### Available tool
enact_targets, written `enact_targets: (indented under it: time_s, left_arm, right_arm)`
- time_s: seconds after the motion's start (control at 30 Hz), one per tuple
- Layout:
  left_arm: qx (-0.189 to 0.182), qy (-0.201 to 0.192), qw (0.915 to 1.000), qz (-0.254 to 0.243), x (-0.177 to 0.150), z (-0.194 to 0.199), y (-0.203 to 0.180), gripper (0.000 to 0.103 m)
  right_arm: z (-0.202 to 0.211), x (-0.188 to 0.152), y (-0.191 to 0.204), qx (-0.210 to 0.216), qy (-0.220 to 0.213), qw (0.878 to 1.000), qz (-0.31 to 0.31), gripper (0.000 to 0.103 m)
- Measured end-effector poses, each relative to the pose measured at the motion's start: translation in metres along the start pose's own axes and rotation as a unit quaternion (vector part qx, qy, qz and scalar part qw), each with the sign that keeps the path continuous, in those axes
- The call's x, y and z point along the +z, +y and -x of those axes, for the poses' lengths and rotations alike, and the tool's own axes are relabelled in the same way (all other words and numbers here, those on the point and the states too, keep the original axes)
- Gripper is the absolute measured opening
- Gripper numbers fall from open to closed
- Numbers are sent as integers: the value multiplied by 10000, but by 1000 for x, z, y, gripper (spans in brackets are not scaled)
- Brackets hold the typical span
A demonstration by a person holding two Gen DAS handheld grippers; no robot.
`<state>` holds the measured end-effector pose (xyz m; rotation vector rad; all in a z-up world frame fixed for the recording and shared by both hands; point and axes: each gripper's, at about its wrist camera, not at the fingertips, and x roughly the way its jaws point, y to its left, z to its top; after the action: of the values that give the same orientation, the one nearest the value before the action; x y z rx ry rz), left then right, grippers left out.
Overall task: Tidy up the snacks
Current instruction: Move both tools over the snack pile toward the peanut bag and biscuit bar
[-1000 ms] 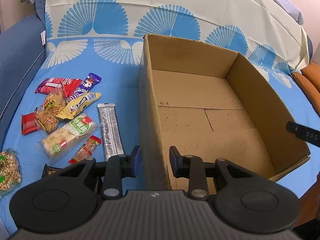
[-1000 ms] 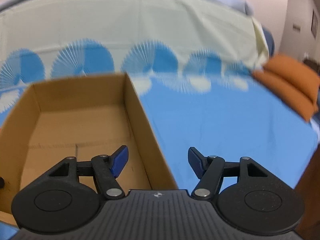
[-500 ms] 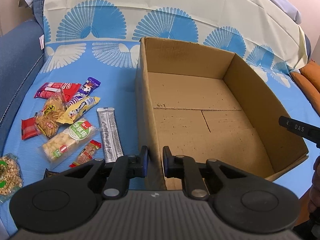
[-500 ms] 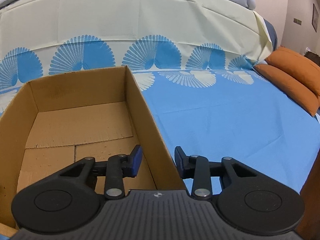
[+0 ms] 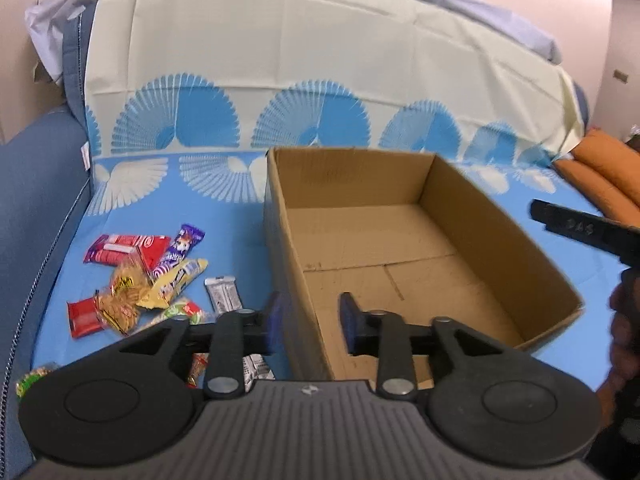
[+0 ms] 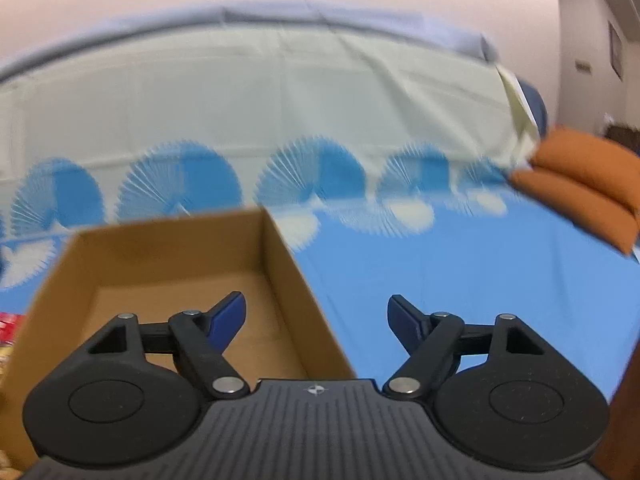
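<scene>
An open, empty cardboard box stands on the blue bed sheet; it also shows in the right wrist view. Several snack packets lie left of it: a red packet, a purple bar, a yellow bag and a silver stick pack. My left gripper is open and empty, its fingers either side of the box's left wall near the front corner. My right gripper is wide open and empty above the box's right wall; its tip shows in the left wrist view.
A cream and blue patterned sheet covers the backrest behind the box. Orange cushions lie at the far right. A blue padded arm borders the left side. Bare blue sheet lies right of the box.
Both grippers narrowed around the box walls half a second ago, then opened again. Both have pulled back and tilted upward, so the box looks farther and more backrest shows.
</scene>
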<state>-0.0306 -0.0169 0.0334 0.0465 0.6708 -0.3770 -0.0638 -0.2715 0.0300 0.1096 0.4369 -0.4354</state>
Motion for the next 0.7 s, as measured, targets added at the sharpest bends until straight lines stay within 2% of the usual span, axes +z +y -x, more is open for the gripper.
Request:
enact_targets:
  time_s: [0.07, 0.1, 0.3, 0.37, 0.43, 0.5, 0.57, 0.6, 0.67, 0.7]
  left_arm:
    - [-149, 135, 9997, 115, 6, 10, 9, 55]
    - [-99, 197, 9997, 72, 7, 14, 13, 57]
    - [216, 298, 9987, -340, 0, 21, 41, 57]
    - [245, 258, 9990, -287, -7, 19, 53, 57]
    - [279, 248, 9991, -217, -14, 17, 67, 57]
    - [417, 293, 9987, 64, -12, 17, 88, 57]
    - [557, 172, 9973, 444, -9, 21, 112, 57]
    - [732, 161, 9956, 560, -9, 21, 123, 57]
    - [1041, 267, 9910, 796, -10, 19, 142, 53]
    - [1085, 389, 9881, 1019, -12, 17, 154, 51]
  right_arm:
    - [15, 3, 16, 164, -265, 9995, 76, 80]
    - [22, 4, 24, 272, -361, 9989, 127, 80]
    - [51, 11, 74, 843, -525, 9943, 381, 80]
    - [60, 10, 87, 1254, -397, 9907, 361, 78]
    - [68, 8, 99, 1483, -312, 9878, 369, 76]
    - [76, 2, 116, 1672, -251, 9844, 485, 62]
    - [80, -4, 134, 1927, -209, 9787, 669, 52]
    - [80, -6, 144, 2046, -197, 9757, 755, 44]
    - [85, -13, 162, 2311, -106, 9690, 870, 36]
    - [88, -16, 169, 2430, -58, 9655, 935, 36]
